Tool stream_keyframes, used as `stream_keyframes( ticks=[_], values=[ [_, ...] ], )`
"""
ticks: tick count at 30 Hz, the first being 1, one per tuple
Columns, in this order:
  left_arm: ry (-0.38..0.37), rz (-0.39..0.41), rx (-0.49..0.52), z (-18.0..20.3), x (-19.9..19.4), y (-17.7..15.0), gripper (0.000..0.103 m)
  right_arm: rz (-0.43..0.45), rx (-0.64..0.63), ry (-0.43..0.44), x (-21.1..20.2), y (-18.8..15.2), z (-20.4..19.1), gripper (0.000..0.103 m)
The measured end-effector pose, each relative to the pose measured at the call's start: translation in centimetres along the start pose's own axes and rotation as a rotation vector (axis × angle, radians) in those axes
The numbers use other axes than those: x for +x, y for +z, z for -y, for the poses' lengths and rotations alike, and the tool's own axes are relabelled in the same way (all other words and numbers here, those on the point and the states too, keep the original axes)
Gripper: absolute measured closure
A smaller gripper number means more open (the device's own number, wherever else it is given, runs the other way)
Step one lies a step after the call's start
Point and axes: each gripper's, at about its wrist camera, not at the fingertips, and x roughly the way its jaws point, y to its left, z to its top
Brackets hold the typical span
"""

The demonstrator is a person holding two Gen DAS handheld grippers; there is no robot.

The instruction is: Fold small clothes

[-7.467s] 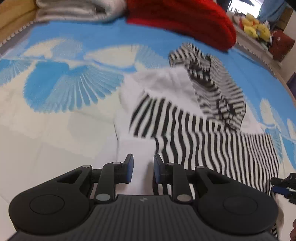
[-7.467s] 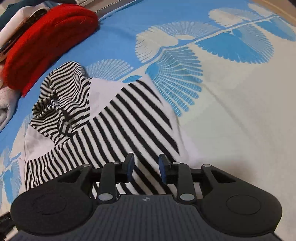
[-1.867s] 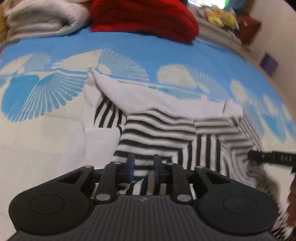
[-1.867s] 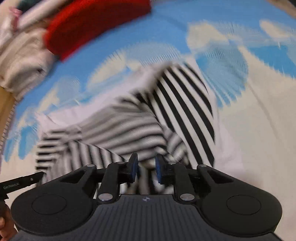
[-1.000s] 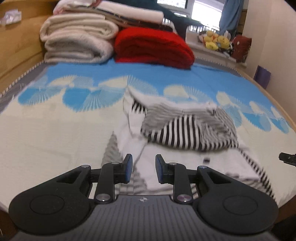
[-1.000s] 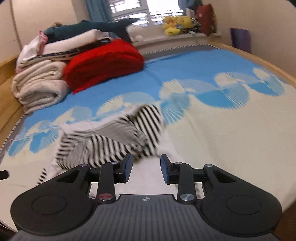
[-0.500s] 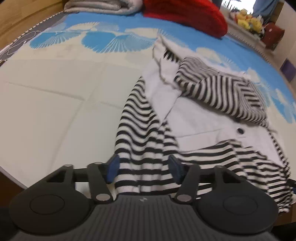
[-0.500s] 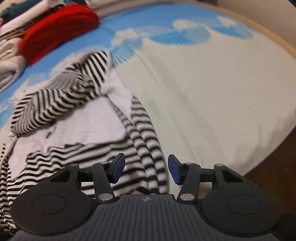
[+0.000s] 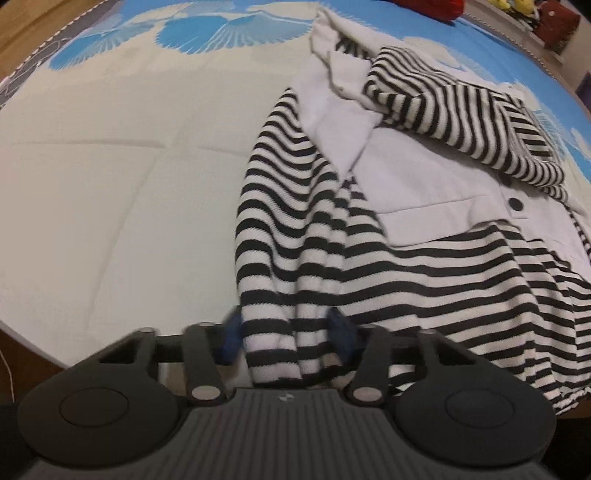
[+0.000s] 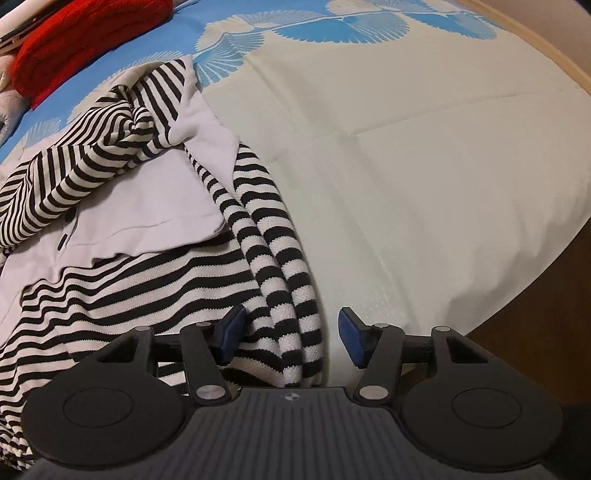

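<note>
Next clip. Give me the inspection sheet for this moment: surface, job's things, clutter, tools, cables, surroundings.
Surface: bed cover, cream with blue fan print.
Job's things: striped garment spread near the bed's front edge, one striped sleeve at each side.
Clutter: red blanket at the far end.
Tools: left tool has just been closing, sleeve bunched between its pads; right tool open, a sleeve against one pad only.
Cables: thin white cord at the lower left edge.
Surroundings: wooden bed frame; plush toys, blurred.

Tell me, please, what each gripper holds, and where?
The left gripper, its jaws just closing, pinches a striped sleeve at the cuff. The right gripper, just opened, straddles the other sleeve unheld.
</note>
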Motion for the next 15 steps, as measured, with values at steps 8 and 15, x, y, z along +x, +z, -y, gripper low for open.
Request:
stream_keyframes(
  ticks=[8,15],
  values=[
    [-0.042,0.003,-0.019,-0.3,-0.3,0.1,0.081,0.03,-0.062,0.049,-0.8,-0.2,-1.2,0.09],
    [-0.148,-0.019,-0.189,-2.8,-0.8,0.5,0.061,0.036,0.0,0.066,-1.1,0.0,-0.2,0.084]
  ],
)
